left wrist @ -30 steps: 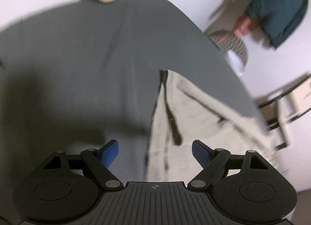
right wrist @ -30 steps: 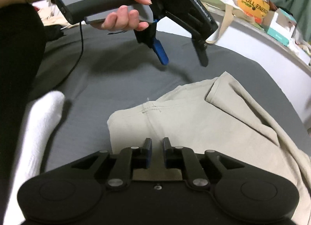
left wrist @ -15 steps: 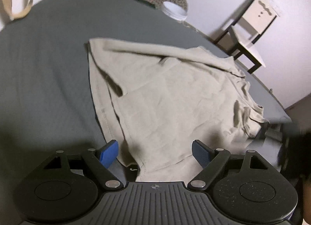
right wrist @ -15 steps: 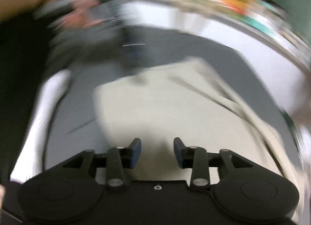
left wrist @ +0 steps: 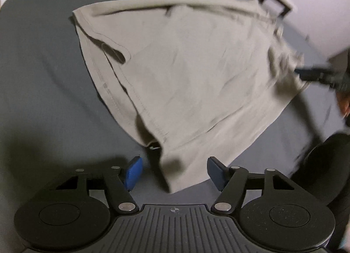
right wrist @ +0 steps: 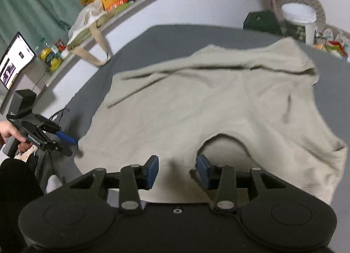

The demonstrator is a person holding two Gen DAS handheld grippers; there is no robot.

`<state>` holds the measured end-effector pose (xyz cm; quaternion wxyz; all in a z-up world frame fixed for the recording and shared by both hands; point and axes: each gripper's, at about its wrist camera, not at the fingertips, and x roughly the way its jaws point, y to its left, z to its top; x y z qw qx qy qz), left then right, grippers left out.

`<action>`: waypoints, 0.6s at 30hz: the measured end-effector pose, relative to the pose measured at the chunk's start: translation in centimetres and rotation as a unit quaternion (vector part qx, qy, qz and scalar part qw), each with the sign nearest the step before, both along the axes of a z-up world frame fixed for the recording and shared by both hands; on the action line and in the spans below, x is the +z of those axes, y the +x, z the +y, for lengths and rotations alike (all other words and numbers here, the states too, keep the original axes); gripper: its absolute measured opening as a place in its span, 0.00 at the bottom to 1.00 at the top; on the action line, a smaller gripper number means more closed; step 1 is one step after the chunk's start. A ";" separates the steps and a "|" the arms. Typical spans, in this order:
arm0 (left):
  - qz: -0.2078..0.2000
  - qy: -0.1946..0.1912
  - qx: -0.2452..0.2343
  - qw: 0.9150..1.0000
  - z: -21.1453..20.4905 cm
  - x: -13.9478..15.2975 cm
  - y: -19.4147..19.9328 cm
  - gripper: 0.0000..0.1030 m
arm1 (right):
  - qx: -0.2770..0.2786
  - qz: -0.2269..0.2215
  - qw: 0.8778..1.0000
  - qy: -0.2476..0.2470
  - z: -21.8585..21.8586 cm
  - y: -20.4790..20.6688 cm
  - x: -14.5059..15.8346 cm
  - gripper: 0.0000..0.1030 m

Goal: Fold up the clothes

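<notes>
Left wrist view: both tools spread wide and empty, poised at the shirt's edges to start a fold.

The left tool [left wrist: 174,171] hangs with a corner of the beige shirt [left wrist: 196,73] lying between its parted pads, ungripped; the right tool [right wrist: 176,168], equally parted and holding nothing, sits just short of the neckline [right wrist: 223,143]. Next, I judge, each must close on cloth before lifting. Ahead of both tools the shirt lies mostly flat on the grey bed [left wrist: 43,78], with creases and one side doubled over.
</notes>
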<state>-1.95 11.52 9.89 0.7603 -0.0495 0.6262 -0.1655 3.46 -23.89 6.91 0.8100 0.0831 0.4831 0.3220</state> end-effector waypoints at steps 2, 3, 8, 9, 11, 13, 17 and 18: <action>0.004 0.010 -0.008 1.000 -0.4 -0.3 0.1 0.60 | -0.005 0.003 1.000 -0.015 0.5 0.3 -0.5 0.39; 0.007 0.007 -0.004 1.000 -0.3 -0.4 0.1 0.57 | -0.009 0.008 1.000 -0.012 0.1 0.3 -0.7 0.39; 0.008 0.005 0.001 1.000 0.2 -0.9 0.1 0.41 | -0.029 0.026 0.999 -0.004 -0.9 0.6 -1.8 0.34; 0.008 0.003 0.001 1.000 0.3 -1.0 0.1 0.33 | -0.031 0.030 0.999 0.001 -0.9 0.7 -2.0 0.32; 0.006 -0.001 0.001 1.000 0.3 -1.0 0.2 0.25 | -0.035 0.039 0.999 0.011 -1.1 1.0 -2.5 0.28; -0.002 0.002 0.006 1.000 0.4 -0.9 0.3 0.21 | -0.036 0.038 0.999 0.008 -1.1 1.2 -2.6 0.27; -0.015 -0.013 0.018 1.000 0.8 -0.4 0.4 0.06 | -0.034 0.040 0.999 0.007 -1.0 1.2 -2.8 0.17; -0.019 -0.014 0.019 1.000 0.7 -0.3 0.4 0.03 | -0.032 0.041 0.999 0.008 -0.9 1.2 -2.9 0.15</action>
